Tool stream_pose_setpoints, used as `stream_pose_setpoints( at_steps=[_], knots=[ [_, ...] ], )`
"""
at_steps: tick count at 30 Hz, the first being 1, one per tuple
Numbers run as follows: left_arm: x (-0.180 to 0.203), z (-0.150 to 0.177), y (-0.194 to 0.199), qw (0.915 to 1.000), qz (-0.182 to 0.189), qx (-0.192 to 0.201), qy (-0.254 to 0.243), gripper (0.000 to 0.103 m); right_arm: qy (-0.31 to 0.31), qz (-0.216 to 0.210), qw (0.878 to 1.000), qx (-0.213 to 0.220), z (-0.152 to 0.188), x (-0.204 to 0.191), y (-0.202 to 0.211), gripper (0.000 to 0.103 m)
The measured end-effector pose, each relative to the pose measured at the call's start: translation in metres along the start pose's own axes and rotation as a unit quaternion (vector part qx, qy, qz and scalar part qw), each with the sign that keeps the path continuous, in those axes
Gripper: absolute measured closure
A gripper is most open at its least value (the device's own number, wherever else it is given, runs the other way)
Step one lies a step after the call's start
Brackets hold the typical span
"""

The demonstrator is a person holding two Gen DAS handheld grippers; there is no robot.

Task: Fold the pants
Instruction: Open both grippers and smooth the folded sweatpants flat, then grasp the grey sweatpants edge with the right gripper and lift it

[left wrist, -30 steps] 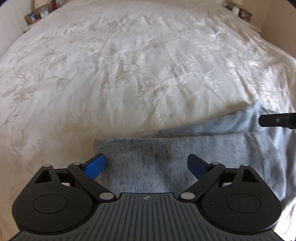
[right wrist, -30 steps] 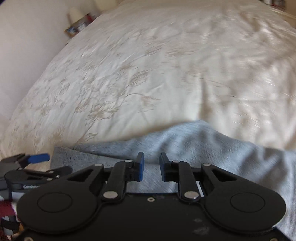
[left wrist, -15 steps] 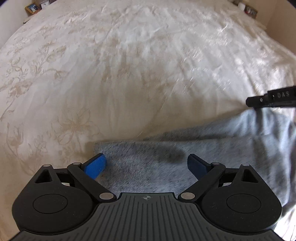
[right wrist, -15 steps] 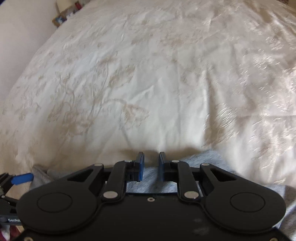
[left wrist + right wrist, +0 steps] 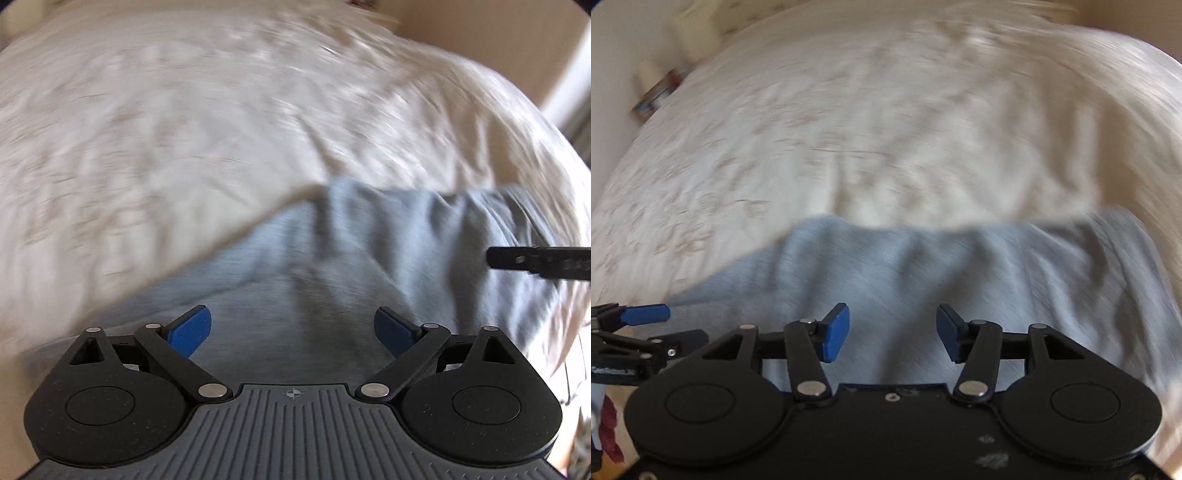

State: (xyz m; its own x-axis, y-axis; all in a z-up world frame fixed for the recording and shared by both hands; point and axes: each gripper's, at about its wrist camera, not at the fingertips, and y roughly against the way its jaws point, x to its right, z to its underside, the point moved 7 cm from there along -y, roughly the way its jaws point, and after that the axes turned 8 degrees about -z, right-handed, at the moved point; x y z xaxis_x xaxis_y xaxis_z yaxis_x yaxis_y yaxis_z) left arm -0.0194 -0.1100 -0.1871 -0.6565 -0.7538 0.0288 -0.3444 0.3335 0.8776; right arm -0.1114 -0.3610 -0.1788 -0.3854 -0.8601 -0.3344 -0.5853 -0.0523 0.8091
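Hovering over grey pants on bedspread, left tongs spread wide, right tongs parted, both empty

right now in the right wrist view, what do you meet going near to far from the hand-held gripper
right hand-held gripper → grey pants → white bedspread → blurred items by the bed's far left edge

Soft daylight, both views smeared by motion blur, fisheye bending the edges; only each claw's body stays sharp.
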Motion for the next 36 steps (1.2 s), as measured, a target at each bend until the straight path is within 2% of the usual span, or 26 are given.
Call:
stream_pose_setpoints(
  at_steps=[2, 4, 6, 11, 19, 28, 29, 30, 31, 32, 33, 36],
  knots=[
    [0.013, 0.005, -0.016, 0.9996, -0.002, -0.016, -0.022, 0.007, -0.035, 0.020, 0.999, 0.015, 0.012, 0.023, 0.018, 0.045],
    [0.019, 0.011, -0.033, 0.9985, -0.020, -0.034, -0.038, 0.006, -0.062, 0.036, 0.997, 0.026, 0.023, 0.044, 0.034, 0.039],
    [0.022, 0.013, -0.045, 0.9975, -0.030, -0.041, -0.049, 0.002, -0.088, 0.047, 0.994, 0.034, 0.034, 0.063, 0.045, 0.029],
    [0.025, 0.009, -0.051, 0.9968, -0.035, -0.044, -0.056, 0.001, -0.170, 0.061, 0.982, 0.054, 0.051, 0.111, 0.056, 0.025],
    [0.029, 0.006, -0.056, 0.9956, -0.045, -0.054, -0.062, 0.001, -0.247, 0.029, 0.966, 0.074, 0.048, 0.163, 0.035, 0.017],
    [0.030, 0.006, -0.061, 0.9943, -0.055, -0.062, -0.067, 0.000, -0.266, -0.011, 0.958, 0.109, 0.032, 0.191, 0.017, 0.010],
    [0.030, 0.005, -0.061, 0.9943, -0.055, -0.062, -0.067, 0.000, -0.266, -0.017, 0.958, 0.110, 0.030, 0.194, 0.016, 0.015],
    [0.030, 0.006, -0.061, 0.9943, -0.056, -0.062, -0.067, 0.000, -0.262, -0.021, 0.959, 0.108, 0.028, 0.194, 0.018, 0.032],
    [0.030, 0.006, -0.061, 0.9943, -0.056, -0.062, -0.067, 0.000, -0.258, -0.016, 0.961, 0.103, 0.025, 0.190, 0.018, 0.042],
    [0.030, 0.006, -0.061, 0.9942, -0.057, -0.062, -0.067, 0.001, -0.256, -0.022, 0.961, 0.100, 0.023, 0.190, 0.021, 0.061],
    [0.030, 0.005, -0.059, 0.9942, -0.057, -0.062, -0.067, 0.001, -0.253, -0.040, 0.962, 0.097, 0.021, 0.189, 0.023, 0.072],
    [0.028, -0.004, -0.043, 0.9955, -0.072, -0.030, -0.054, 0.001, -0.210, -0.047, 0.972, 0.092, 0.002, 0.176, 0.037, 0.078]
  ],
)
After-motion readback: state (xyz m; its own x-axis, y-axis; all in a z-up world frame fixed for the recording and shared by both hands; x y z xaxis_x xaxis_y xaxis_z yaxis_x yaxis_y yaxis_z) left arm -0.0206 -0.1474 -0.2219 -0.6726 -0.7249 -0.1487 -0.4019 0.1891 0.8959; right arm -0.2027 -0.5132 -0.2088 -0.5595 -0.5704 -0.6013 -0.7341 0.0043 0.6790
